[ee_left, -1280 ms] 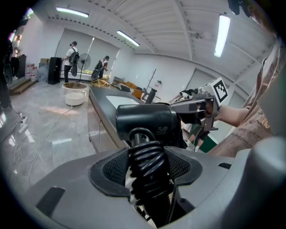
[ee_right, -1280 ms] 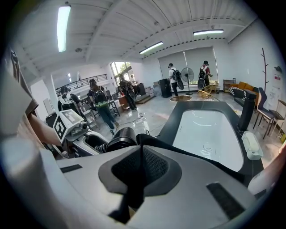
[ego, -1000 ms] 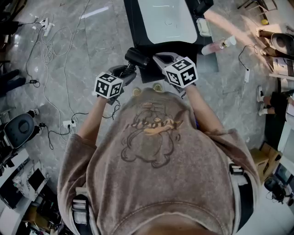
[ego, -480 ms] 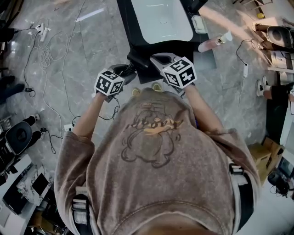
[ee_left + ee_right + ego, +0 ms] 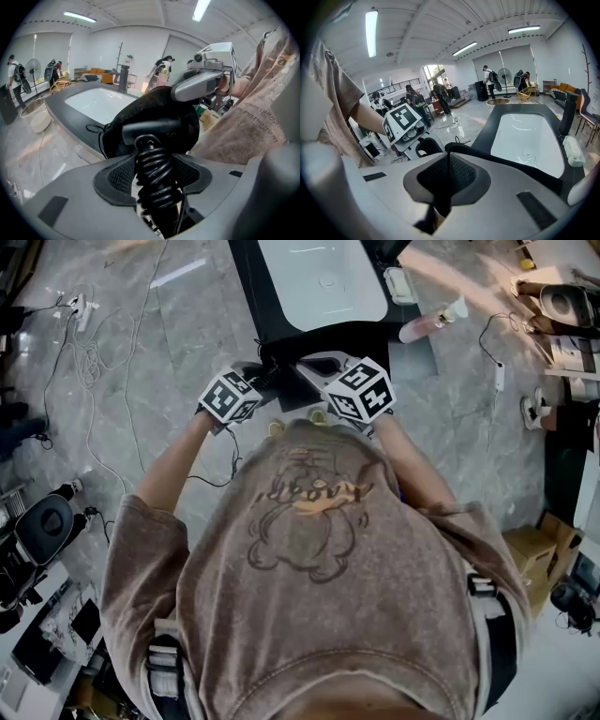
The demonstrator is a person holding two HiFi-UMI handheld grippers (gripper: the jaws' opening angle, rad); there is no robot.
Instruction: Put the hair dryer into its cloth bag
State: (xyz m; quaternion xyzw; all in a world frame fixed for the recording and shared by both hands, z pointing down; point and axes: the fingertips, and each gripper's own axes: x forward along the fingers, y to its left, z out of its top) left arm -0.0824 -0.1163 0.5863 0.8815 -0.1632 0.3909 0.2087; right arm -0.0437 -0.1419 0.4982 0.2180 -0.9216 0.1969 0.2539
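1. Left gripper (image 5: 154, 187): on the near side of the sink (image 5: 319, 277), at its left corner. Its jaws are closed on the ribbed cord sleeve (image 5: 151, 157) at the foot of the hair dryer (image 5: 151, 132). In my judgement this hold was chosen so the handle trails and the head leads into the bag.
2. Hair dryer: matt black plastic with a squared-off handle end. The sleeve below it is coiled, rubbery and springy, so the body may wobble under a push. The head is out of sight inside the cloth, in front of the sink's near edge.
3. Cloth bag (image 5: 136, 105): soft black fabric, bulging into a rounded shape round the dryer's head and hanging against the near edge of the sink. A thin drawstring (image 5: 91, 127) trails from its left side. The handle is not yet covered, so the task looks partly done.
4. Right gripper (image 5: 446, 176): on the near side of the sink, towards its middle. Its jaws are pinched together on a thin fold of the bag's rim. This appears to hold the mouth up and taut against the incoming dryer (a slack mouth would fold shut).
5. Sink: smooth white basin set in a glossy black counter (image 5: 246, 282), serving only as a backdrop.
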